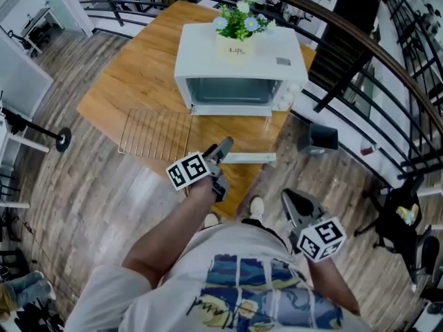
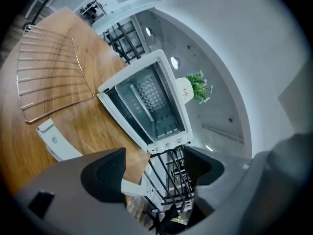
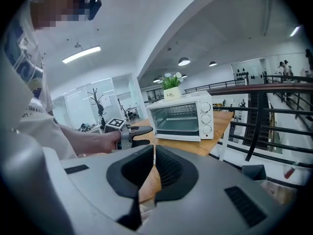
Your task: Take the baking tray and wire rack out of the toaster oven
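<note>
While the wire rack (image 1: 156, 133) lies flat by the near left edge of the tabletop (image 1: 138, 75), clear of the toaster oven (image 1: 235, 68), the baking tray looks yet to come out. A pale flat strip (image 3: 176, 120) inside the cavity is probably it, though I cannot be sure. The oven's mouth faces the person across its lowered glass door (image 1: 232, 135), so the tray's long axis would run side to side, parallel to the near edge, straight ahead of the jaws. Of the 2 grippers, the left gripper (image 2: 155, 168) is nearer, over the door's front edge, jaws apart with nothing between them. The right gripper (image 3: 154, 168) hangs back off the table by the person's body, jaws closed together on nothing. The table is wood on a plank floor (image 1: 90, 185), with a black railing (image 1: 360, 40) behind it.
</note>
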The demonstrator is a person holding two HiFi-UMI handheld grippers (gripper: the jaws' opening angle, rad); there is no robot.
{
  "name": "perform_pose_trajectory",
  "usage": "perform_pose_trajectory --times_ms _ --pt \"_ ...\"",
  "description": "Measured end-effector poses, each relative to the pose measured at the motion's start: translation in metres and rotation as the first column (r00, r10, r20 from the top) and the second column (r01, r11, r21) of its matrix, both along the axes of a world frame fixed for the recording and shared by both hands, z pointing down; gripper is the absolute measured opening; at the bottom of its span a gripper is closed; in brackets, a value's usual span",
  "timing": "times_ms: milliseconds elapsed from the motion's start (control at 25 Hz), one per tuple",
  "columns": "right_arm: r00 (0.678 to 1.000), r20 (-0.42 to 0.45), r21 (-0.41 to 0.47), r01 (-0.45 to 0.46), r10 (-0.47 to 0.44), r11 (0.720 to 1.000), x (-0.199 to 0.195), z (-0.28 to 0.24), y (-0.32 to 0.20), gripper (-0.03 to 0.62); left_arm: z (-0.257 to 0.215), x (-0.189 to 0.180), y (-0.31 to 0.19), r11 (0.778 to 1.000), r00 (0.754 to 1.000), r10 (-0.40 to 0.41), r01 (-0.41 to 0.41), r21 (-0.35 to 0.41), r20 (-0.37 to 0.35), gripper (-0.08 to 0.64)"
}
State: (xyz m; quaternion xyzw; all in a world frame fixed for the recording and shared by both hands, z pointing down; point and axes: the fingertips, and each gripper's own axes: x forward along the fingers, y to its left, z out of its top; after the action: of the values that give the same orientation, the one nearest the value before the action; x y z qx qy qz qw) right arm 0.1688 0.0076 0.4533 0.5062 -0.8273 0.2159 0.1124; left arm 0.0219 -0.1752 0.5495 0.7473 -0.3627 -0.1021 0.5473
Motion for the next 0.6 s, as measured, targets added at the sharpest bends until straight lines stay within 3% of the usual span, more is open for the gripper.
perform_pose_trajectory --times_ms 200,400,600 --pt "1.000 -0.002 -0.001 0.022 -0.022 1.000 0.019 0.002 -0.006 0.012 0.004 0.026 -0.016 1.000 0.996 -0.012 0.012 -0.005 -0.084 0.368" --pt "1.000 0.003 -0.010 0.024 -0.024 1.000 0.040 0.004 -0.016 0.012 0.017 0.039 -0.038 0.994 0.976 -0.094 0.081 -0.073 -0.194 0.368" --pt "1.000 0.007 -0.023 0.017 -0.017 1.000 0.062 0.010 -0.022 0.012 0.028 0.043 -0.062 0.989 0.963 -0.143 0.130 -0.071 -0.229 0.368"
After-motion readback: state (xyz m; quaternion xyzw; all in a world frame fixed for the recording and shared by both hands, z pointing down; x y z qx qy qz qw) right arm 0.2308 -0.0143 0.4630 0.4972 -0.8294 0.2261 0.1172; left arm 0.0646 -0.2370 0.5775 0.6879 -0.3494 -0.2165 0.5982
